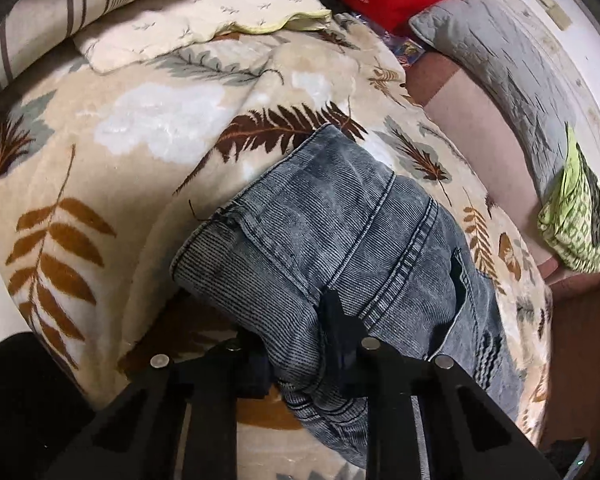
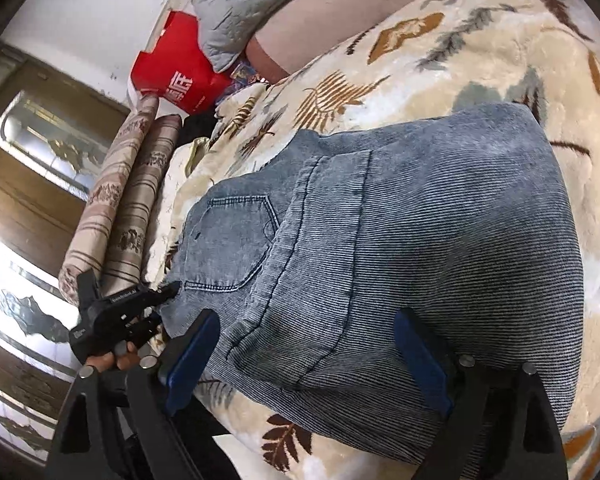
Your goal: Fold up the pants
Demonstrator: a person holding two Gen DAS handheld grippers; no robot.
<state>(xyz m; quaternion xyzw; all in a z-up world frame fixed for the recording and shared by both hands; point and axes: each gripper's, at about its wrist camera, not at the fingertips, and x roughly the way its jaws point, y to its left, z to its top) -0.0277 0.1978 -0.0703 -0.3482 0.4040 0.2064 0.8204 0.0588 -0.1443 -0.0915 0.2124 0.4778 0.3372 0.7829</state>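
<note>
Two grippers meet the folded jeans (image 2: 380,248) at lower frame. Left gripper (image 1: 300,332) pinches a denim fold; right gripper (image 2: 308,356) spread wide over them, on the leaf-print blanket (image 1: 140,128)

Two hand-held grippers, one clamped, one spread

The left hand-held gripper (image 1: 300,332) pinched denim between its dark fingers; the right hand-held gripper (image 2: 312,348) held its blue pads (image 2: 192,356) wide apart.

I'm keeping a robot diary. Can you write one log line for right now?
step: folding | jeans: on leaf-print blanket | left gripper: shut on jeans | right gripper: open, over jeans
</note>
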